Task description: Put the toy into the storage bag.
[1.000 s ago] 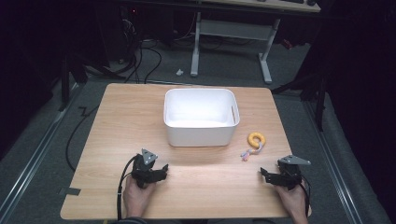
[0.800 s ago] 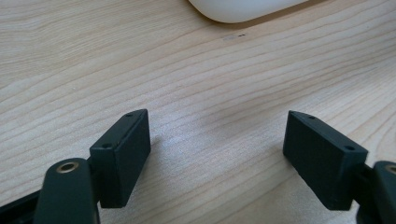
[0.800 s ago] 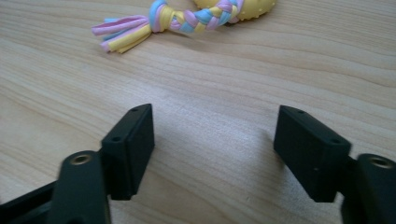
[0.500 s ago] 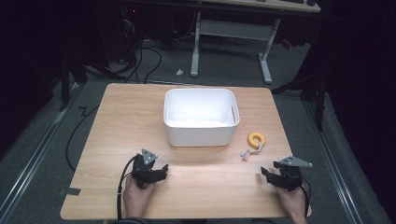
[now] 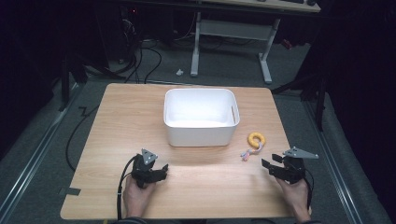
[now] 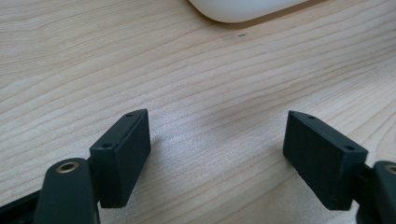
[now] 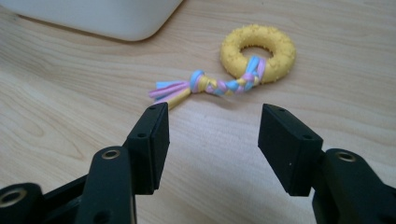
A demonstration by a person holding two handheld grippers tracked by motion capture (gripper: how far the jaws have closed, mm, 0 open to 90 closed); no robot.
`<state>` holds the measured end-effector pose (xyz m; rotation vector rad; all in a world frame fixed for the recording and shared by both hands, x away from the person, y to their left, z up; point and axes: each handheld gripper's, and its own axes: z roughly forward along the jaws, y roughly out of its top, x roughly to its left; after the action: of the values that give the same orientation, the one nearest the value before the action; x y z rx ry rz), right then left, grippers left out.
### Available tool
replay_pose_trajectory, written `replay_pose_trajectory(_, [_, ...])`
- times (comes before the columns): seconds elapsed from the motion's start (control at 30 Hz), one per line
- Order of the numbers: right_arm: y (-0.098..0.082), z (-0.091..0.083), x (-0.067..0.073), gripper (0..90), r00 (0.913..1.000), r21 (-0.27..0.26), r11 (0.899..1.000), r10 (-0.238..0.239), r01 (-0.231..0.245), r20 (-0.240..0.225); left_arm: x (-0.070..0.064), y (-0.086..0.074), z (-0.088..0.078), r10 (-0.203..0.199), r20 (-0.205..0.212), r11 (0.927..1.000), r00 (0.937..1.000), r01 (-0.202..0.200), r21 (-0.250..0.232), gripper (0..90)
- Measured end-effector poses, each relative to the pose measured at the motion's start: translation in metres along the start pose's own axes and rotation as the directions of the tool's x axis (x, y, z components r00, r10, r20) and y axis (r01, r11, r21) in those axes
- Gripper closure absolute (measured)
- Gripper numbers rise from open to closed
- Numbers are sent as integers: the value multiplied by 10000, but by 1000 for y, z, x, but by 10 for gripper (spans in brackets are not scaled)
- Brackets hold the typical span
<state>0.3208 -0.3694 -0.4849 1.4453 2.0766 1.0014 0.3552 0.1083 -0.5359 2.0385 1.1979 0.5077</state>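
A white plastic bin [image 5: 201, 116] stands in the middle of the wooden table [image 5: 121, 121]. To its right lies a yellow ring toy [image 5: 256, 139] with a braided pink, blue and yellow tail [image 5: 245, 153]; the right gripper view shows the ring [image 7: 258, 52] and tail [image 7: 205, 87] just ahead of the jaws. My right gripper [image 5: 269, 167] [image 7: 212, 144] is open near the table's front right, a little short of the toy. My left gripper [image 5: 161, 171] [image 6: 217, 156] is open over bare wood at the front left, with the bin's corner [image 6: 243, 7] ahead of it.
A person's hands hold both grippers at the table's front edge. Beyond the table's far edge stand a white desk frame [image 5: 231, 35] and cables [image 5: 140, 56] on a dark floor. Bare wood lies between the grippers and left of the bin.
The right gripper has shifted slightly; the left gripper, the bin and the toy have stayed where they were.
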Motion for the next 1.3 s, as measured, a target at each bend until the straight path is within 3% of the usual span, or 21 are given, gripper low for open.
replay_pose_trajectory(0.17, [14, 4, 0, 470, 9997, 114, 9996, -239, 239, -71, 0, 0, 0, 2, 3, 10000, 10000, -2, 1, 236])
replay_pose_trajectory(0.4, [31, 9, -1, 495, 9995, 59, 9998, -186, 188, -260, 0, 0, 0, 5, 15, 10000, 10000, -5, 1, 235])
replay_pose_trajectory(0.73, [52, 36, -9, 549, 9990, 314, 9995, 116, -103, -420, 0, 0, 0, 11, 12, 10000, 10000, -11, 2, 235])
replay_pose_trajectory(0.93, [62, 48, -5, 554, 9993, 647, 9976, -230, 248, -279, 0, 0, 0, 12, 14, 10000, 10000, -12, 2, 235])
replay_pose_trajectory(1.1, [68, 53, -5, 555, 9996, 669, 9976, -186, 200, -211, 0, 0, 0, 11, 13, 10000, 10000, -11, 3, 235])
replay_pose_trajectory(1.3, [77, 68, -7, 556, 9999, 1193, 9928, -112, 111, 0, 0, 0, 0, 5, 5, 10000, 10000, -5, 3, 233])
